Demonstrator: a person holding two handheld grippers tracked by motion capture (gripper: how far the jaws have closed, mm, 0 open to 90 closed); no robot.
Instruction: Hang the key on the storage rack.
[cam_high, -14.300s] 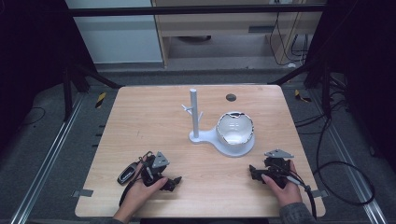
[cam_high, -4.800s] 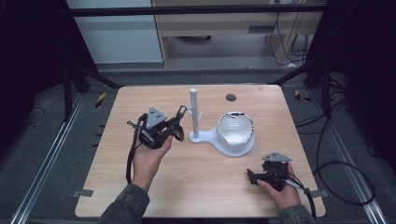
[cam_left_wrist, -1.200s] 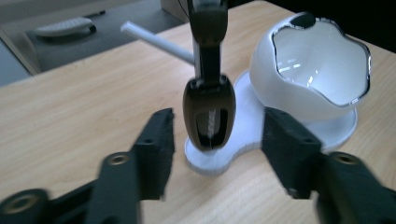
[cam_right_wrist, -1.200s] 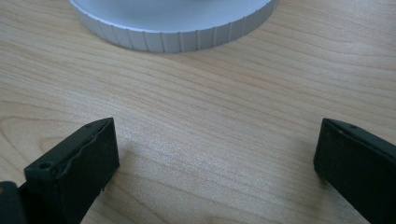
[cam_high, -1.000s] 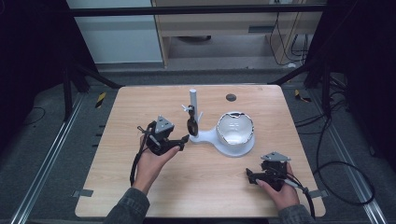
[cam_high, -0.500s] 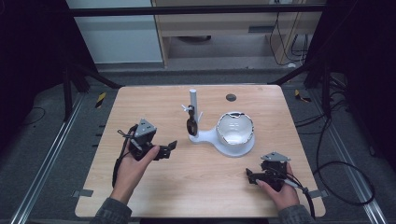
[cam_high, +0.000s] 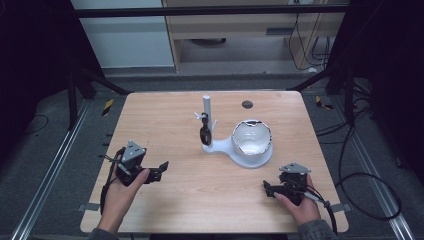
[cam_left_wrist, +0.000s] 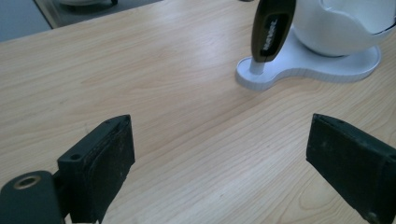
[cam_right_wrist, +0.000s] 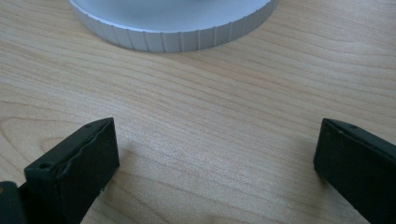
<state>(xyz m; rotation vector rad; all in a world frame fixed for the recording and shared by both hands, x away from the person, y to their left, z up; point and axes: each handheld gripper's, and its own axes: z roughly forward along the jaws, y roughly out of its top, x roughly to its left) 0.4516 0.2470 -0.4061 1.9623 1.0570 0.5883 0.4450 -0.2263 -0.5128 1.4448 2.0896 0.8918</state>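
Note:
A white stand (cam_high: 220, 146) sits mid-table, with an upright post (cam_high: 206, 107) and a white bowl-shaped cup (cam_high: 252, 139) on its base. A dark oblong fob with a gold edge (cam_high: 204, 134) hangs beside the post; in the left gripper view the fob (cam_left_wrist: 272, 27) is ahead at upper right, above the base (cam_left_wrist: 308, 65). My left gripper (cam_high: 159, 171) rests at the front left, open and empty, its jaws far apart (cam_left_wrist: 219, 163). My right gripper (cam_high: 268, 189) lies at the front right, open and empty (cam_right_wrist: 217, 168), facing the base's ribbed rim (cam_right_wrist: 173, 39).
A small dark round hole (cam_high: 247, 104) marks the table (cam_high: 165, 120) at the back right of the stand. Metal frame rails run along both sides, and cables trail on the floor at the right. Bare wood lies between the two grippers.
My left gripper has drawn back from the stand to the front left, open. The fob stays hanging at the post. The right gripper has not moved.

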